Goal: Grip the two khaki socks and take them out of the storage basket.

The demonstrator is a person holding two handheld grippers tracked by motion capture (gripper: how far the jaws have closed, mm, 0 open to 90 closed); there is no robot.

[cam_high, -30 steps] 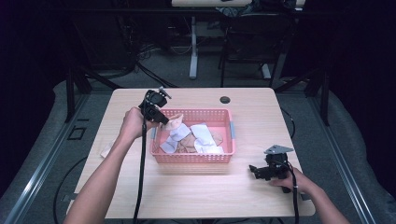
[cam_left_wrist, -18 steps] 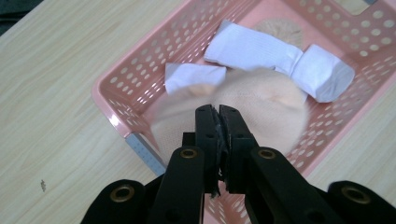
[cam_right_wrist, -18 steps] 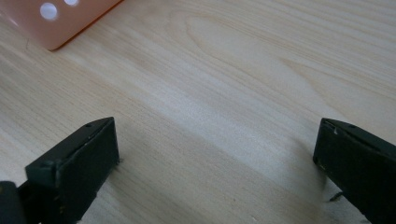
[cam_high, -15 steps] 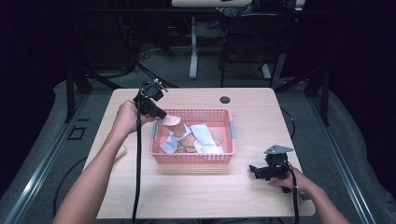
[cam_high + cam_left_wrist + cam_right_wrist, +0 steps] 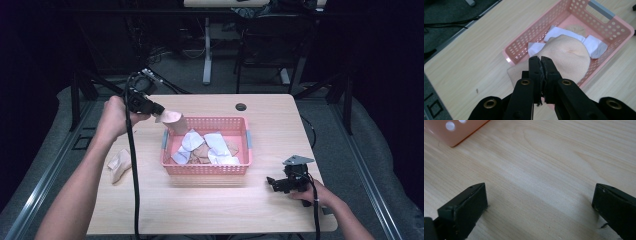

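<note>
1. A pale wooden table [image 5: 210, 210] stands in a dark room, with black frame legs and cables on the grey floor behind it.
2. A pink perforated basket [image 5: 206, 169] sits near the middle of the table, holding white and beige pieces of cloth [image 5: 212, 147].
3. My left gripper [image 5: 156, 109] is raised above the basket's far left corner, its jaws pinched tight on a beige sock [image 5: 172, 119].
4. In the left gripper view the sock [image 5: 567, 56] hangs from the closed jaws over the basket's [image 5: 614, 25] near rim, above the white pieces [image 5: 594, 46] inside.
5. Another beige sock [image 5: 119, 164] lies flat on the table, left of the basket and well apart from it, beside my left forearm.
6. My right gripper [image 5: 272, 182] rests low on the table to the right of the basket, jaws spread wide with nothing between them.
7. The right gripper view shows bare wood between the two jaws and a corner of the basket [image 5: 454, 131] at upper left.
</note>
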